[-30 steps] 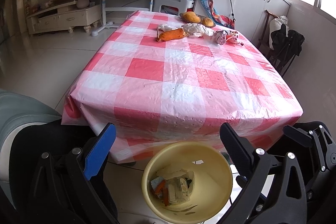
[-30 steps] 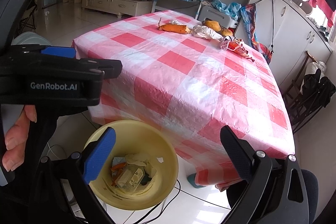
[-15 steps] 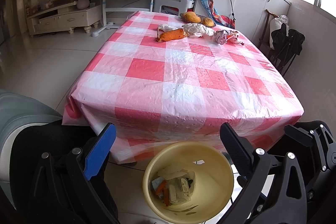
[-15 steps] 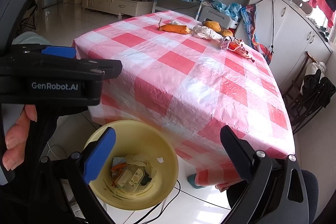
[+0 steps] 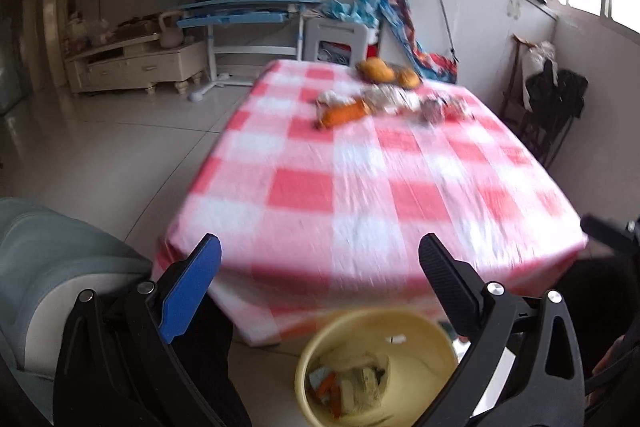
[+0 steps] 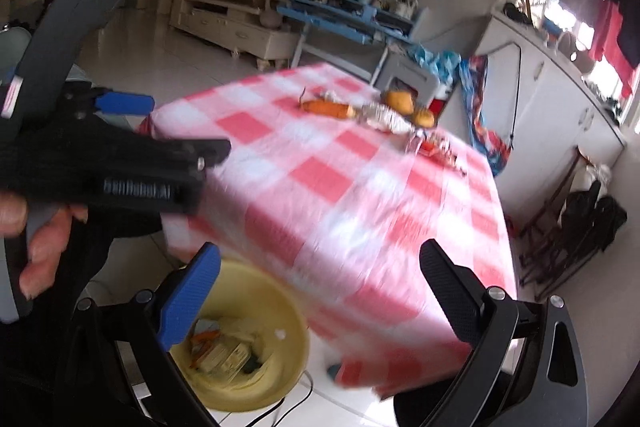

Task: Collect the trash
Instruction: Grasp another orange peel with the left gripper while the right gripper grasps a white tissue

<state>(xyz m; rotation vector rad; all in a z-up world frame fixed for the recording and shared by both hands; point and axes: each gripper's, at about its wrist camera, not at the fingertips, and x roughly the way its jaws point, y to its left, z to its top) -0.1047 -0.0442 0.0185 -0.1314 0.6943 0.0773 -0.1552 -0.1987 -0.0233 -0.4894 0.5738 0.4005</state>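
Observation:
A yellow trash bin holding several wrappers stands on the floor at the table's near edge. Trash lies at the far end of the red-checked table: an orange wrapper, crumpled white paper and a red crumpled wrapper. My left gripper is open and empty above the bin; it also shows at the left of the right wrist view, held by a hand. My right gripper is open and empty too.
Two yellow-orange fruits lie behind the trash. A grey-green chair seat is at the left. Beyond the table stand a white stool, a blue desk and white cabinets. A dark chair stands right of the table.
Both views have lifted and swung, blurring the scene; the table now sits higher and closer to the fingers, the bin lower in view. Both grippers remain open and empty.

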